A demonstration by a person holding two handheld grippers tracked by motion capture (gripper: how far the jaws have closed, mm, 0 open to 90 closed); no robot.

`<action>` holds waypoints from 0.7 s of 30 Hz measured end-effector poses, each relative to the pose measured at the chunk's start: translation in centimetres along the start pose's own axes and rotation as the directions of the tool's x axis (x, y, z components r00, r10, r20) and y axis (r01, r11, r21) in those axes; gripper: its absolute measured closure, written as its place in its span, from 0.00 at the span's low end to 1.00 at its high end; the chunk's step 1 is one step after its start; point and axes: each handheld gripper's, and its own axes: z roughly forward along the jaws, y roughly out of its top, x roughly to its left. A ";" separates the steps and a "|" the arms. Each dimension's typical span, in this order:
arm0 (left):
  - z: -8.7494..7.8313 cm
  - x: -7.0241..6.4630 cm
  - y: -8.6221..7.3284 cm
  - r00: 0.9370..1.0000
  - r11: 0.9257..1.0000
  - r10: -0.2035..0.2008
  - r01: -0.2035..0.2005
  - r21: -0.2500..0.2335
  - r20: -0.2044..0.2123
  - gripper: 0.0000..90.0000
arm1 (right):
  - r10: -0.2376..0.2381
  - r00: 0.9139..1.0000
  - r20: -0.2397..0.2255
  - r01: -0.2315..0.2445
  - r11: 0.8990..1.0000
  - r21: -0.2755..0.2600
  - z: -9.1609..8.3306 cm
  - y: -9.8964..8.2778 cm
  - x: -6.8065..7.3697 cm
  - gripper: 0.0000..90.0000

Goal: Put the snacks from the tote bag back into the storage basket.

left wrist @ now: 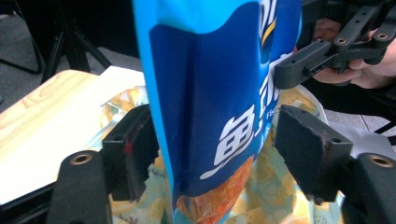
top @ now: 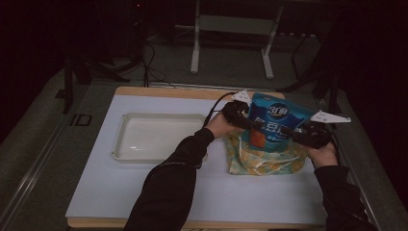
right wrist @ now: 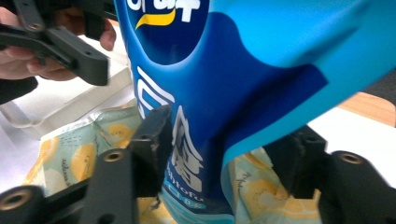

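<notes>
Blue glossy snack pouch, white lettering, orange corner, upright, creased

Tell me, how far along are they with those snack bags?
Nothing sits in the shallow white tray yet. The tall blue snack bag stands between the left gripper and right gripper, above the yellow patterned bag. Presumably both bags still need placing.

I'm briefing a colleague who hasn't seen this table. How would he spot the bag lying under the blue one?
Start at the white tray, then look right. The pale bag printed with yellow lemon slices lies flat on the white table, beneath the upright blue snack bag held between both grippers.
</notes>
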 end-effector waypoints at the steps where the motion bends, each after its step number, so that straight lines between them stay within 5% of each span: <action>1: 0.2 -0.1 0.1 1.000 1.000 -0.001 0.001 0.009 -0.002 0.37 | -0.004 1.000 -0.004 0.004 1.000 0.002 0.0 0.0 0.0 0.56; 11: 1.0 -0.4 0.3 1.000 0.999 0.010 -0.009 0.033 -0.028 0.59 | -0.015 1.000 -0.024 0.015 1.000 0.007 0.3 0.1 0.3 0.78; 21: 1.1 -0.6 0.4 0.998 0.998 0.049 -0.048 0.043 -0.025 0.76 | -0.069 0.997 0.021 0.069 0.997 0.032 0.7 0.4 0.8 0.92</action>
